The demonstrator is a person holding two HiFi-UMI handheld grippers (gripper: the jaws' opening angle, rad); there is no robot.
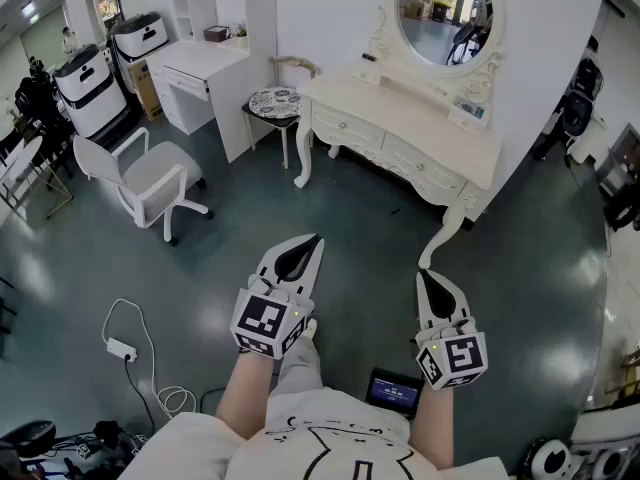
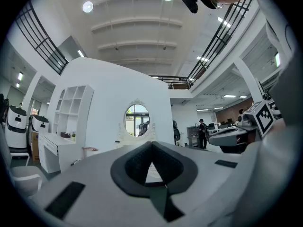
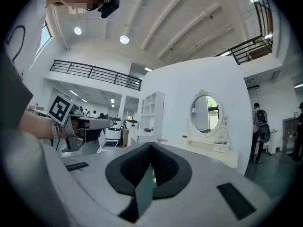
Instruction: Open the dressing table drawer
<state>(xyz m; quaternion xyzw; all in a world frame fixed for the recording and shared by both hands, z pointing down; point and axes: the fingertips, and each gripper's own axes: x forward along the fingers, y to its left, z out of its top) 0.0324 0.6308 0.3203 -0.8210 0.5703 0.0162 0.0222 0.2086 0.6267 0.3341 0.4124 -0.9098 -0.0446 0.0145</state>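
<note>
A cream dressing table (image 1: 420, 128) with an oval mirror (image 1: 445, 13) stands against the white wall ahead; two drawers (image 1: 348, 128) in its front are closed. My left gripper (image 1: 312, 240) is held level well short of the table, its jaws shut with nothing between them. My right gripper (image 1: 421, 274) is beside it, jaws meeting at the tip, also empty. In the left gripper view the mirror (image 2: 137, 120) shows far beyond the jaws (image 2: 151, 144). The right gripper view shows the mirror (image 3: 206, 111) and table top (image 3: 210, 151) off to the right of the tips (image 3: 151, 145).
A small round stool (image 1: 274, 103) stands left of the dressing table. A white swivel chair (image 1: 150, 178) is further left, near a white desk (image 1: 200, 68) and shelves. A power strip with cable (image 1: 122, 349) lies on the dark floor. A small screen (image 1: 393, 392) sits by my legs.
</note>
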